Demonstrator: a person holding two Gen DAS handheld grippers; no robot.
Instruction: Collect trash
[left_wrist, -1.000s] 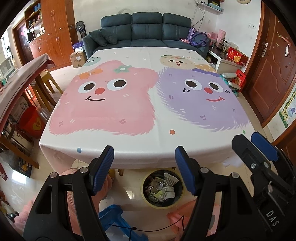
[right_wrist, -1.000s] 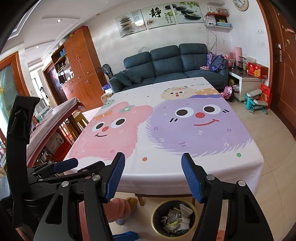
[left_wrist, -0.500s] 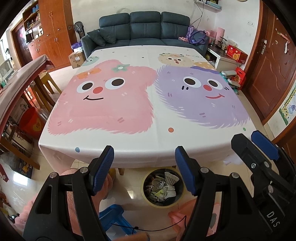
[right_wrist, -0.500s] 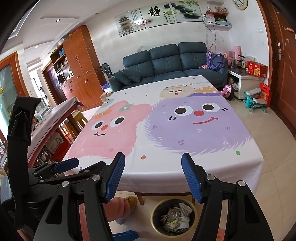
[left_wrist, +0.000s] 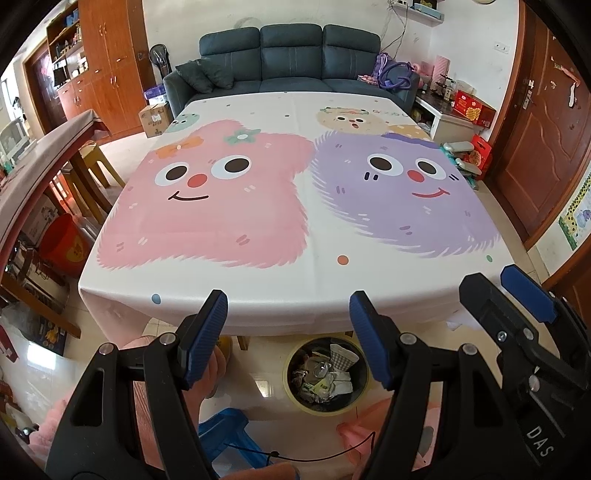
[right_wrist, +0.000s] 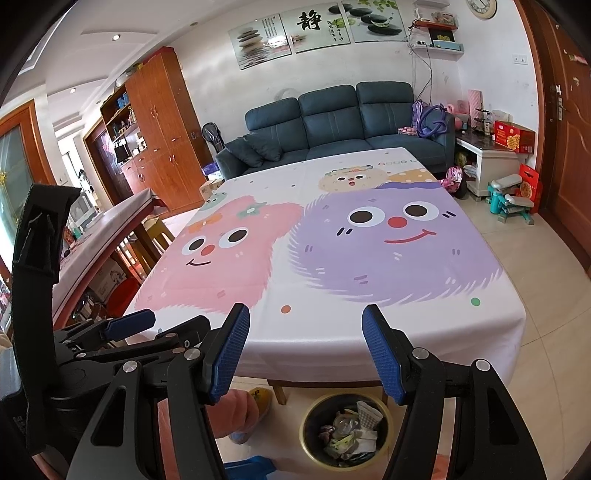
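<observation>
Blue-padded fingers of the left gripper (left_wrist: 288, 332) and right gripper (right_wrist: 306, 347) stand wide apart, holding nothing. Below and between them, on the floor, sits the wastebasket (left_wrist: 327, 373) (filled with crumpled trash (right_wrist: 351, 430)); the tablecloth-covered surface (left_wrist: 295, 221) lies beyond.

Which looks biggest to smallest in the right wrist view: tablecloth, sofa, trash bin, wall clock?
1. tablecloth
2. sofa
3. trash bin, though nearness to the camera inflates it
4. wall clock, cut off at the frame edge

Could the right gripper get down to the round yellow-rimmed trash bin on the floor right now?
Probably yes: the right gripper is open and empty, and the round yellow-rimmed trash bin sits just below it, mostly clear of the table edge.
</observation>
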